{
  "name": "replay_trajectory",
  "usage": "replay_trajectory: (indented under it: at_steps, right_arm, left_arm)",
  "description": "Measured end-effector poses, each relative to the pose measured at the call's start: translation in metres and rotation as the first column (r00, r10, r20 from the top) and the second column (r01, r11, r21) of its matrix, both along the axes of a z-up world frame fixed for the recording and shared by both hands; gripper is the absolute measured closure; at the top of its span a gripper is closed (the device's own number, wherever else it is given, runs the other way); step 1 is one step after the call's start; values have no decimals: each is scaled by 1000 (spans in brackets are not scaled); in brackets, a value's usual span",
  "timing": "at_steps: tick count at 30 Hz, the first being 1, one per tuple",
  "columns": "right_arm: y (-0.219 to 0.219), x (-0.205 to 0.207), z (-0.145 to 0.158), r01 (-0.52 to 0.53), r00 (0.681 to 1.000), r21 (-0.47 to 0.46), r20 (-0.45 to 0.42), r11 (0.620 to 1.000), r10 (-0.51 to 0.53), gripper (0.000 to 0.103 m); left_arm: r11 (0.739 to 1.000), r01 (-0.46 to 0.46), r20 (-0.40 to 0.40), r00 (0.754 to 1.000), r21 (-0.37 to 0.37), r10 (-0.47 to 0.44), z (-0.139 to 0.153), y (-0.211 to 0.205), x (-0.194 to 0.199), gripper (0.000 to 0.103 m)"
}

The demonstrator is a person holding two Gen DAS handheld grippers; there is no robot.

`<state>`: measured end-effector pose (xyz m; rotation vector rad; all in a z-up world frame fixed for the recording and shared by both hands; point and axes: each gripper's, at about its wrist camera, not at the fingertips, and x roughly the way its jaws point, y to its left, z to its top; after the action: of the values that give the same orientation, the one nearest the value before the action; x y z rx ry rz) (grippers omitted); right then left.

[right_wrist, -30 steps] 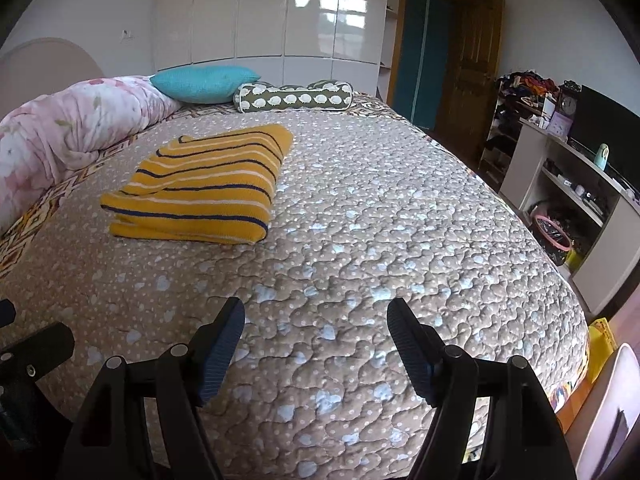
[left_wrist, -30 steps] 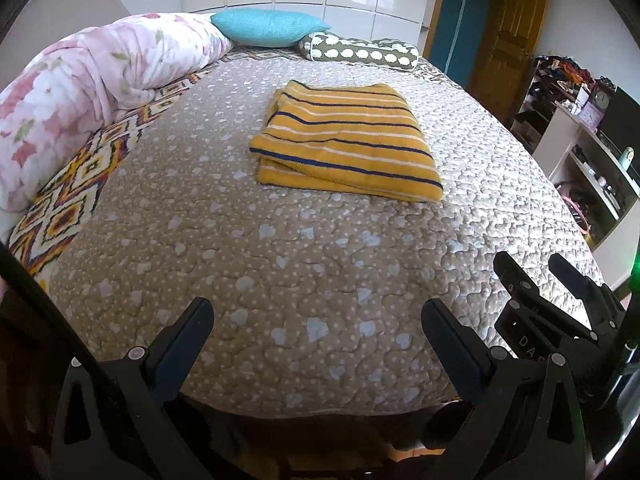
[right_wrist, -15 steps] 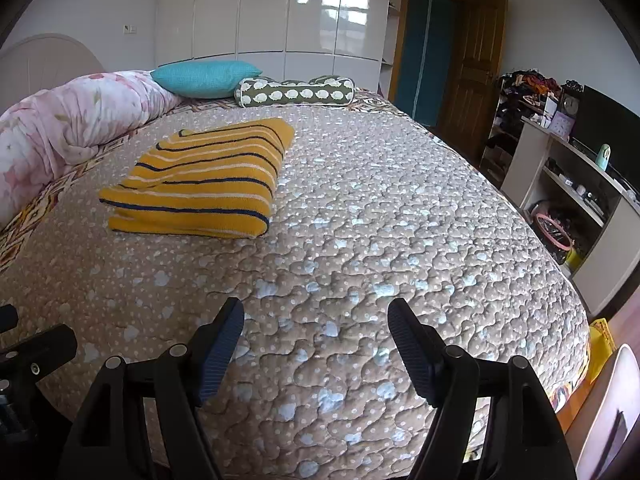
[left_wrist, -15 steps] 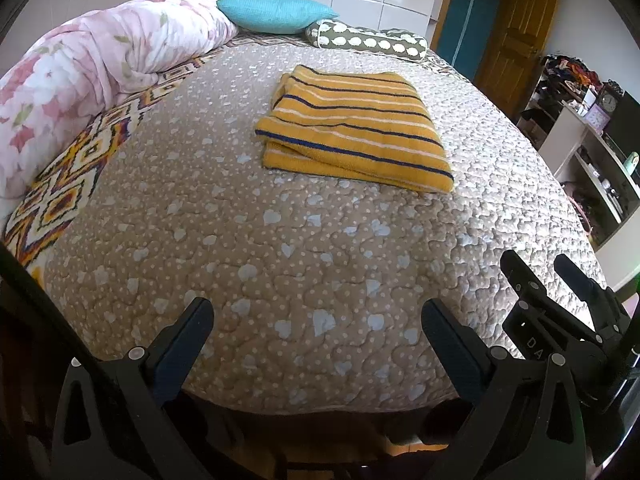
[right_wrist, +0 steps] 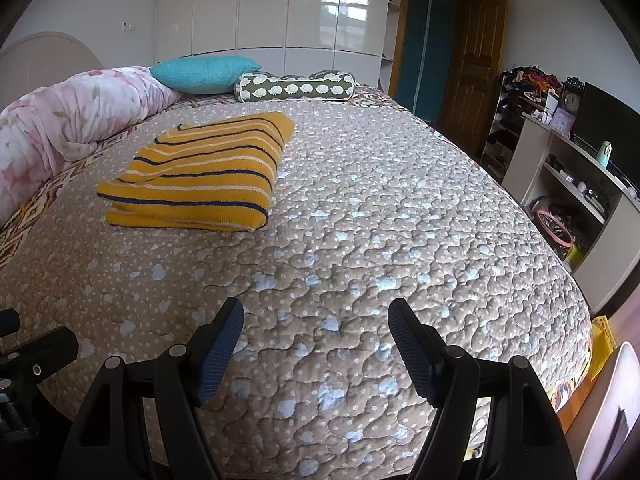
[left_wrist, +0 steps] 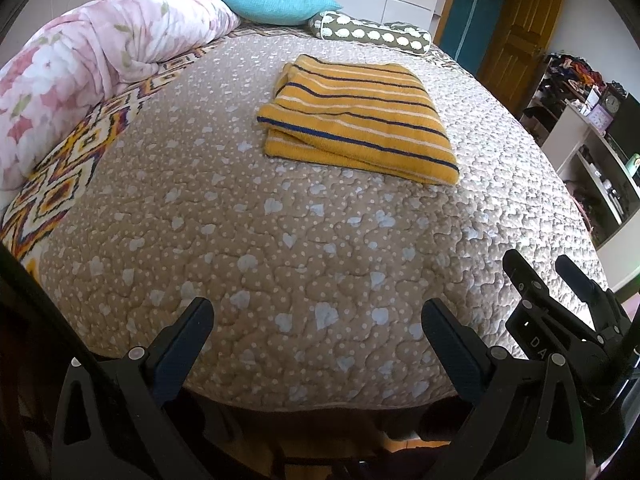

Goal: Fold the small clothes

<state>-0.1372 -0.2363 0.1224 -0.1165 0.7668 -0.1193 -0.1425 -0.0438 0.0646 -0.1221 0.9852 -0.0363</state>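
A yellow garment with navy and white stripes (left_wrist: 356,120) lies folded into a flat rectangle on the bed's brown quilted cover (left_wrist: 280,240). It also shows in the right wrist view (right_wrist: 200,172), at the left. My left gripper (left_wrist: 316,316) is open and empty over the bed's near edge, well short of the garment. My right gripper (right_wrist: 316,320) is open and empty over the near edge too. It shows at the far right of the left wrist view (left_wrist: 556,276).
A rolled pink floral duvet (left_wrist: 92,76) lies along the bed's left side. A teal pillow (left_wrist: 276,4) and a green patterned bolster (left_wrist: 372,34) sit at the head. White shelves (right_wrist: 580,192) and a wooden door (right_wrist: 472,80) stand to the right.
Both grippers have drawn back slightly toward the bed's near edge and tilted; the folded garment has stayed in place. Both grippers stay open.
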Motion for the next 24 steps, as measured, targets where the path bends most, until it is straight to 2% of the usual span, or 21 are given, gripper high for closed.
replay_trajectory:
  at_steps: [24]
  right_arm:
    - [1,-1,-12,-2,1000,-3,-10,1000,2,24]
  left_arm:
    - [999,-26,-43,999,-26,25,-16,10,4,0]
